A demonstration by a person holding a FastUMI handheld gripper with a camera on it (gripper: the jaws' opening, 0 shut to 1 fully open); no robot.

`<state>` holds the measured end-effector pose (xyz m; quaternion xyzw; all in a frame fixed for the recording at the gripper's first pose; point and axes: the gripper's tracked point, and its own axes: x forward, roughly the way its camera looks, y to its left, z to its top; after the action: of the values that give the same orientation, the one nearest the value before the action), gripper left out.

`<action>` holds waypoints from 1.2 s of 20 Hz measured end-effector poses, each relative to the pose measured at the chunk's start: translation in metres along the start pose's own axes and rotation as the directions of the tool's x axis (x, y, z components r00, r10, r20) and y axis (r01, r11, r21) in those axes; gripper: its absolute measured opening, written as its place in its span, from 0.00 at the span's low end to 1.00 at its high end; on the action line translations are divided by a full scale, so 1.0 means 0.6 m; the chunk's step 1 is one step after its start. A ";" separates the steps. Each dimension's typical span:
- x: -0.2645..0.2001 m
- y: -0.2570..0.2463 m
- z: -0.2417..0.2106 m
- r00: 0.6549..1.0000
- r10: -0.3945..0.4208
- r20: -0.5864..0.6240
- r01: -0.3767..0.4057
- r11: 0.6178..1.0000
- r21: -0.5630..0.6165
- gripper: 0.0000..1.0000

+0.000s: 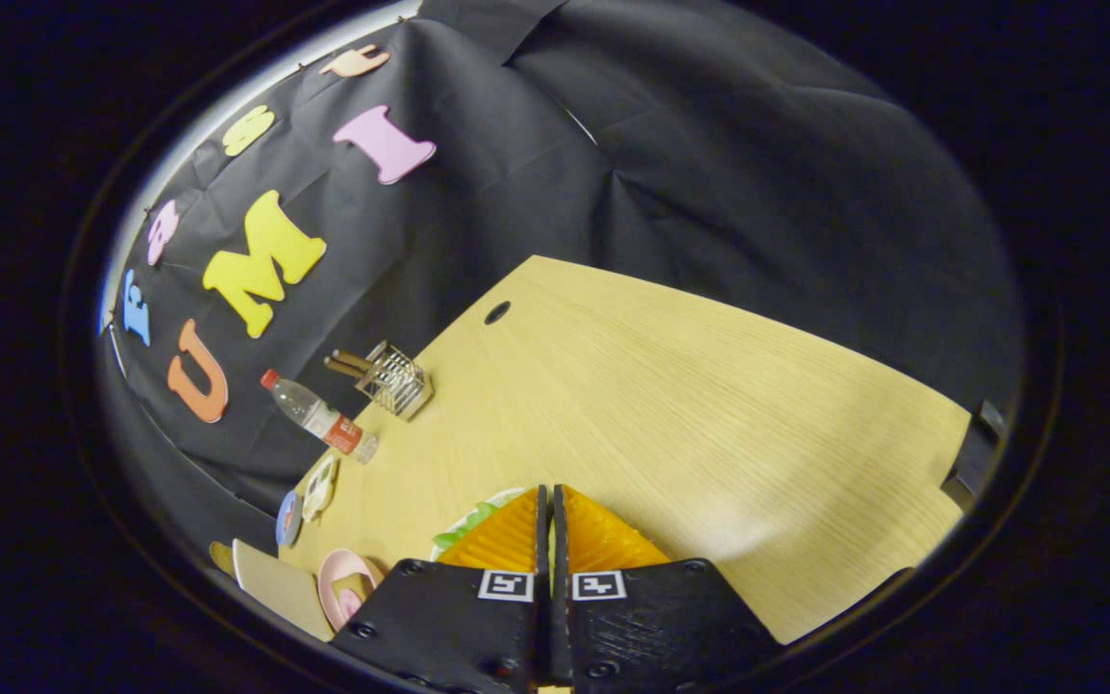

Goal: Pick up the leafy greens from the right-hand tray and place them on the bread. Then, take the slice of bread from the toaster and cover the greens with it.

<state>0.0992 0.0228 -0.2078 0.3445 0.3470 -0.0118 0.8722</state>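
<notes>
In the gripper view, the gripper [551,501] has its two fingers pressed together with just a thin slit between them, and I cannot tell whether anything is pinched there. Just behind and to the left of the fingertips, a bit of leafy greens [463,525] peeks out on one white plate [507,494], mostly hidden by the fingers. The wooden desk [690,405] stretches beyond. Along its far left side stand one plastic bottle [319,416] with a red cap and one wire holder [399,381] with two brown sticks in it. Nearer lie one pink dish [343,583], one tan board [276,586] and two small round coasters [306,501].
</notes>
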 end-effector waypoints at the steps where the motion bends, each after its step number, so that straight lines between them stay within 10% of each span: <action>1: -0.011 0.011 0.004 1.000 0.021 0.010 -0.021 1.000 0.004 0.00; 14: -0.110 0.192 0.005 0.973 0.219 0.072 -0.218 0.976 -0.025 0.00; 24: -0.136 0.434 -0.131 0.912 0.409 -0.023 -0.409 0.909 -0.074 0.00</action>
<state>0.0581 0.2514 -0.0447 0.3755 0.2705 0.1855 0.8669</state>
